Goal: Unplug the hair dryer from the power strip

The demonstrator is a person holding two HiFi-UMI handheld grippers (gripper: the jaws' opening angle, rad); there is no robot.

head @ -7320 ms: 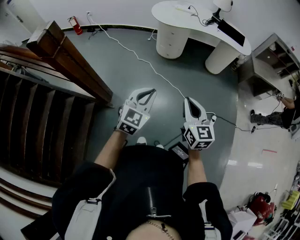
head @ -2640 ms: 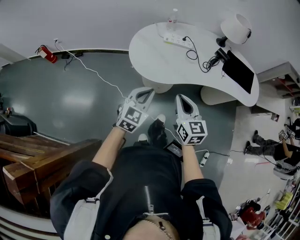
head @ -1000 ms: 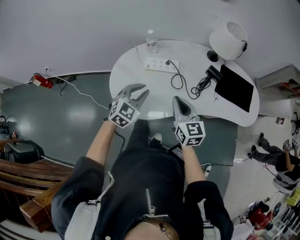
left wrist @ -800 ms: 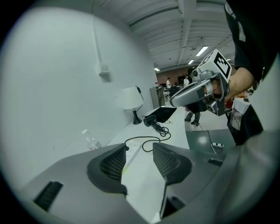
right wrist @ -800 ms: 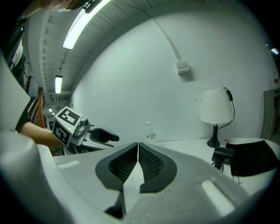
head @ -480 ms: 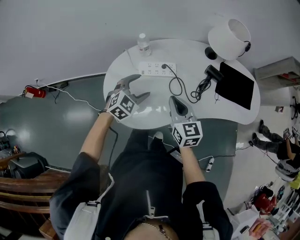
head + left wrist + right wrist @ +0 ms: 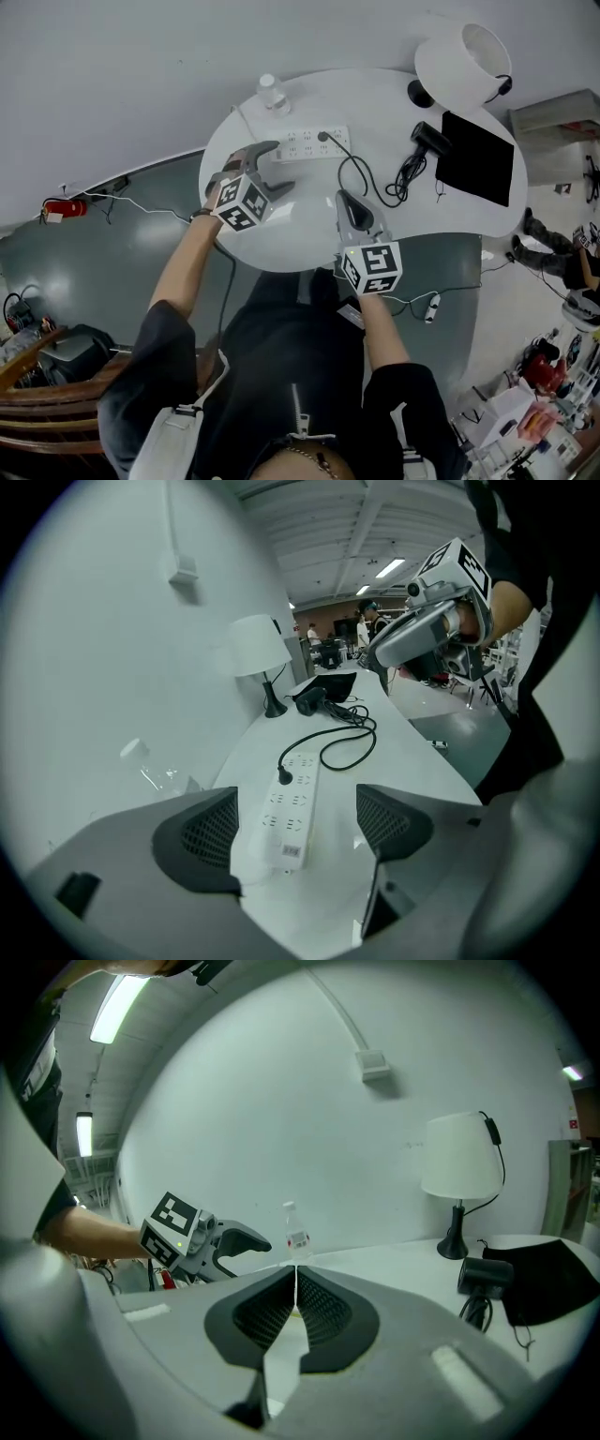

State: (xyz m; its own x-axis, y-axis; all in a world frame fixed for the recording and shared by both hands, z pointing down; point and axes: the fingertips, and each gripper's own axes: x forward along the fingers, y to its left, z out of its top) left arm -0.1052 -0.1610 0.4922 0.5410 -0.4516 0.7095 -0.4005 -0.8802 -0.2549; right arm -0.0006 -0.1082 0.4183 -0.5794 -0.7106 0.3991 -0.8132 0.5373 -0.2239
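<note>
1. The left gripper point(image 7: 281, 164) hangs over the left part of the white rounded surface point(image 7: 300, 230), upper left of centre in the head view. Its jaws have just been opening and stand wide apart. The near end of the power strip point(image 7: 309, 144) shows in the gap, and the pads are clear of it.
2. The power strip lies along the far edge of the surface. A black plug point(image 7: 323, 136) sits in a socket toward its right end.
3. The cord point(image 7: 361, 173) loops rightward to the hair dryer point(image 7: 429, 139), which lies at the upper right, just beside a black pad point(image 7: 476, 159) and near a lamp point(image 7: 464, 56).
4. The right gripper point(image 7: 345, 199) is over the middle of the surface, near its lower edge. Its jaws are closed together with nothing between them.
5. Bare surface lies between the two grippers and below the strip.
6. A bottle point(image 7: 272, 92) stands at the upper left rim, near the strip's left end.
</note>
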